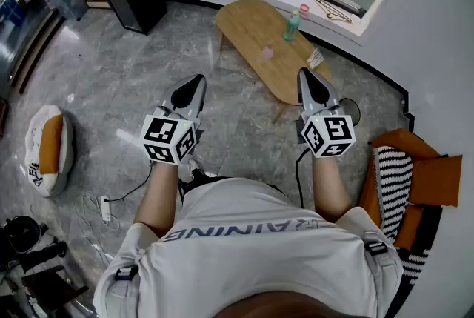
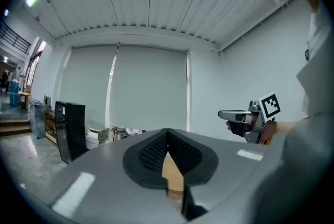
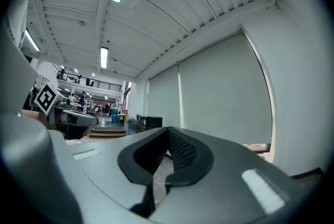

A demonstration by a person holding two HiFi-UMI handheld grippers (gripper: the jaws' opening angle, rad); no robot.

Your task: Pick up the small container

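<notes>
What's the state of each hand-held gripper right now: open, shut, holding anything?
Left hand-held gripper: closed, nothing between its jaws.
Right hand-held gripper: closed, nothing between its jaws.

Ahead of you, the oval wooden table point(image 1: 248, 24) stands on the grey floor point(image 1: 133, 72), carrying a green bottle point(image 1: 292, 27), a small pink container point(image 1: 266, 53) and a packet point(image 1: 315, 58).

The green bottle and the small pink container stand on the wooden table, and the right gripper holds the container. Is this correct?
No. The right gripper holds nothing: the right gripper view shows its jaws together and empty. The green bottle and small pink container do stand on the wooden table.
</notes>
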